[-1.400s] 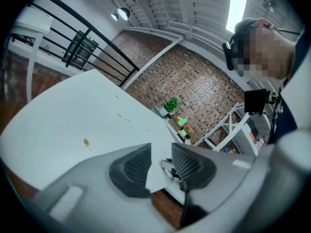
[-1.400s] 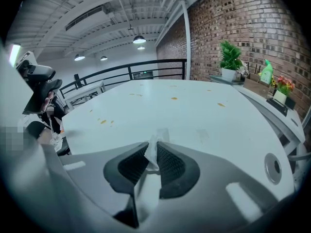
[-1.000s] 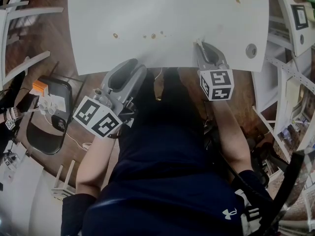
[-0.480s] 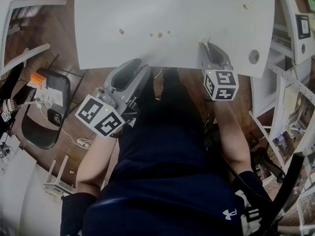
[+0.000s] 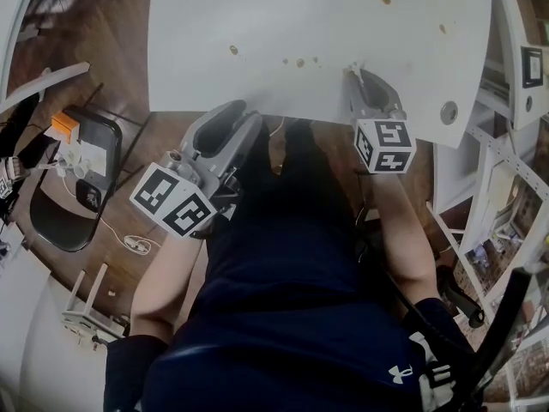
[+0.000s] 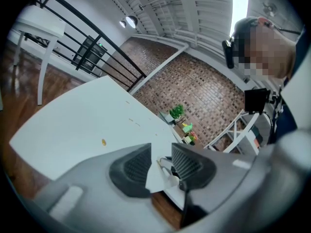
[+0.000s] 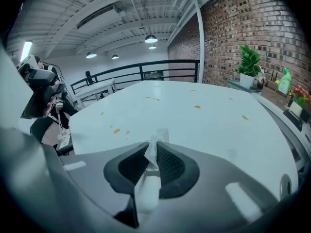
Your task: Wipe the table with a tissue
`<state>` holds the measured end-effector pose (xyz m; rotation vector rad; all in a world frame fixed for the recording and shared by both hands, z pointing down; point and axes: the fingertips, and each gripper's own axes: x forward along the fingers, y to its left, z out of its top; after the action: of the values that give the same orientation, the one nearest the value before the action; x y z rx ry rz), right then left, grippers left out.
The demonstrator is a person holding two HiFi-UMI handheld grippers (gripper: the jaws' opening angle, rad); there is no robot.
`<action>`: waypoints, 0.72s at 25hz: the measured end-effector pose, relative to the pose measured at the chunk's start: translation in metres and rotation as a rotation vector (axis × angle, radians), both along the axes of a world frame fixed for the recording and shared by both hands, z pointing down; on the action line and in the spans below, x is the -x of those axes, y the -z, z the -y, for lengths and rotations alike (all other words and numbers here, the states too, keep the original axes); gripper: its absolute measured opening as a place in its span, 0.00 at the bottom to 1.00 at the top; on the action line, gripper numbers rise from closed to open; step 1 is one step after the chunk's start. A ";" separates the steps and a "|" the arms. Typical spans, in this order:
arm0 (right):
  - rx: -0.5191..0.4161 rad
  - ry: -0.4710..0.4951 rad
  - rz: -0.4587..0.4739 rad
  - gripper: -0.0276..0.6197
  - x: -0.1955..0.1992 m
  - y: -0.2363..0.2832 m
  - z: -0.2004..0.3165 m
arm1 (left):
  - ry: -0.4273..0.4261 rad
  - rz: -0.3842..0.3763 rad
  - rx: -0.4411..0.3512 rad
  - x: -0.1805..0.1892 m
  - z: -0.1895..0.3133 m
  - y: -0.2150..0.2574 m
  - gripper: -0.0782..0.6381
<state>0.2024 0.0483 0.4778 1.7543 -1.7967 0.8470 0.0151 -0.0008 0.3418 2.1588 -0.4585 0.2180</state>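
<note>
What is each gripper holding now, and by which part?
The right gripper pinches a white tissue near one end; the left gripper is open and empty.

White table (image 5: 257, 67) speckled with small orange-brown spots (image 5: 233, 50). White tissue (image 7: 151, 155) between black ribbed pads (image 7: 170, 165) of the grey right gripper (image 7: 153, 146). The left gripper (image 6: 161, 149) is the same grey with black ribbed pads. Each carries a white marker cube (image 5: 171, 202) printed with black square patterns. Dark brown wood-plank floor (image 5: 103, 75). The person's shirt (image 5: 292, 299) is dark navy with a small white logo (image 5: 400, 372). Black chair (image 5: 64, 221). Reddish-brown brick wall (image 7: 252, 18), green plant (image 7: 249, 57), black railing (image 7: 146, 72).
</note>
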 end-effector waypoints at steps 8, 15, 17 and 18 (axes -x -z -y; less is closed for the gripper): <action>0.008 0.052 -0.023 0.12 0.015 -0.004 0.016 | 0.033 0.000 0.015 0.017 0.004 -0.005 0.29; 0.028 0.100 -0.073 0.12 0.019 -0.009 0.030 | 0.074 0.007 0.026 0.033 0.008 -0.010 0.29; 0.032 0.112 -0.081 0.12 0.021 -0.010 0.033 | 0.084 0.007 0.028 0.036 0.009 -0.011 0.29; 0.033 0.115 -0.084 0.12 0.021 -0.010 0.034 | 0.088 0.005 0.029 0.037 0.010 -0.011 0.29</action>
<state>0.1811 0.0141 0.4875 1.6250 -1.7987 0.7414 -0.0222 -0.0105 0.3528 2.1054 -0.5489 0.1806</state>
